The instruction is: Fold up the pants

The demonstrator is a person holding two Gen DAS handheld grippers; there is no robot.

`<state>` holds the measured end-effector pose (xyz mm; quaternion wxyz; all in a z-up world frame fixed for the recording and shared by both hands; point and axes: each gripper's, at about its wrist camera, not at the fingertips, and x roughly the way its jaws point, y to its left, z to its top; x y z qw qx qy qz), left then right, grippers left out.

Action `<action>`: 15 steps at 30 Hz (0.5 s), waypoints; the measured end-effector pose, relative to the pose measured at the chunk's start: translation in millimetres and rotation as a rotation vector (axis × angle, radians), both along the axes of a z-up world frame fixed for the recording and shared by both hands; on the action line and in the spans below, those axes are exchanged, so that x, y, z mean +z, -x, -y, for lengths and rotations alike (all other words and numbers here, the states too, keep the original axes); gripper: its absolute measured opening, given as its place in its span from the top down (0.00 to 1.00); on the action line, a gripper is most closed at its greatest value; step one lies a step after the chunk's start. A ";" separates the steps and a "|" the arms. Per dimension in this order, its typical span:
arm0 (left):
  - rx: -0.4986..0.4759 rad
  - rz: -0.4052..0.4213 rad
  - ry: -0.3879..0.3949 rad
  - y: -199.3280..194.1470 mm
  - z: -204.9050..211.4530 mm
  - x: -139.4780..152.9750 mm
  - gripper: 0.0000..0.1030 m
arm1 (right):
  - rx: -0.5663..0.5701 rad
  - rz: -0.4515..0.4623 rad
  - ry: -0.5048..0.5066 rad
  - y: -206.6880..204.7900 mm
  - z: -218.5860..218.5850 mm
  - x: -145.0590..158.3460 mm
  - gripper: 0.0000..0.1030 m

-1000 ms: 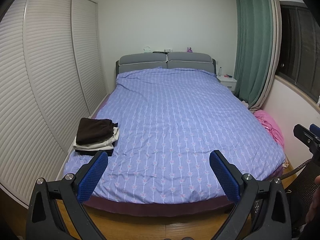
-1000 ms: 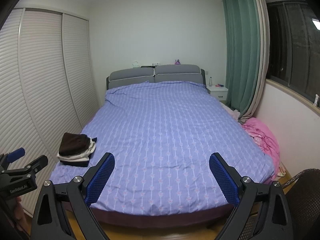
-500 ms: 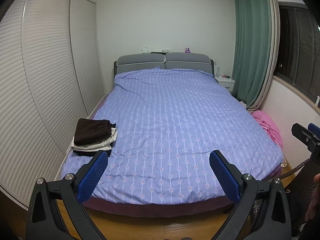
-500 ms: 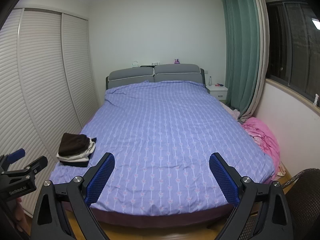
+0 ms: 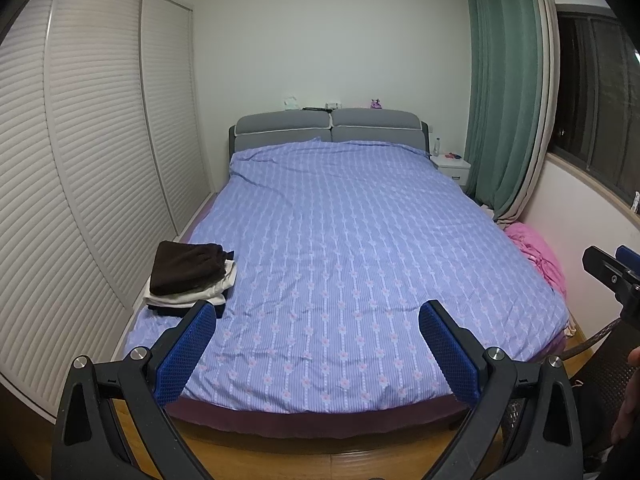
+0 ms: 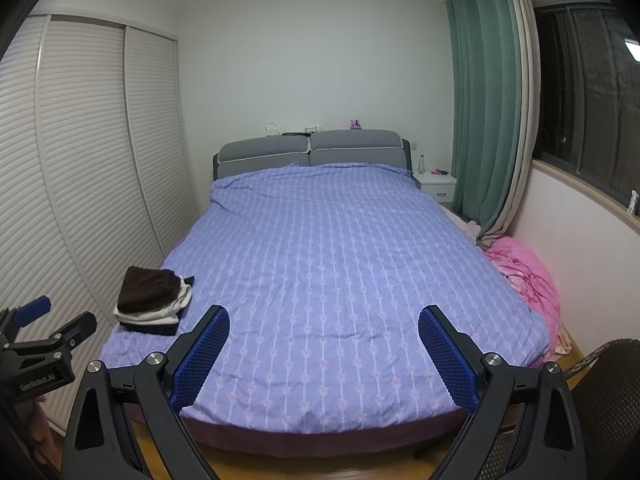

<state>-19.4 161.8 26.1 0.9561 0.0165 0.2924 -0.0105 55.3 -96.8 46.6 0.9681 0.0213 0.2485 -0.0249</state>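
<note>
Dark brown folded pants [image 5: 186, 266] top a small stack of clothes [image 5: 192, 292] at the near left corner of the bed [image 5: 352, 240]; beneath them lie a white garment and a dark one, each folded. The stack rests on the purple patterned bedspread [image 6: 328, 272], which lies smooth and covers the bed up to the grey headboard [image 5: 328, 128].

The left gripper [image 5: 318, 342] hangs over the foot of the bed with its blue-padded fingers [image 5: 186, 354] spread wide and nothing between them; the stack sits just beyond its left finger. The right gripper [image 6: 324, 346] is held beside it, fingers likewise wide apart and empty. In the right wrist view the left gripper's body shows at the lower left edge.

White louvred wardrobe doors [image 5: 80, 160] run along the left of the bed. To the right stand a white nightstand [image 6: 436, 186], a green curtain [image 5: 506, 92] and a dark window [image 6: 588, 92]. A pink heap of bedding [image 6: 524, 276] lies on the floor against the right wall, and a dark wicker chair [image 6: 608, 412] sits at the lower right.
</note>
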 end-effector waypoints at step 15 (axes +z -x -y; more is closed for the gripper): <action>-0.012 -0.013 0.023 -9.5 0.2 -1.4 0.00 | -0.003 0.006 0.008 -5.9 3.2 0.2 0.07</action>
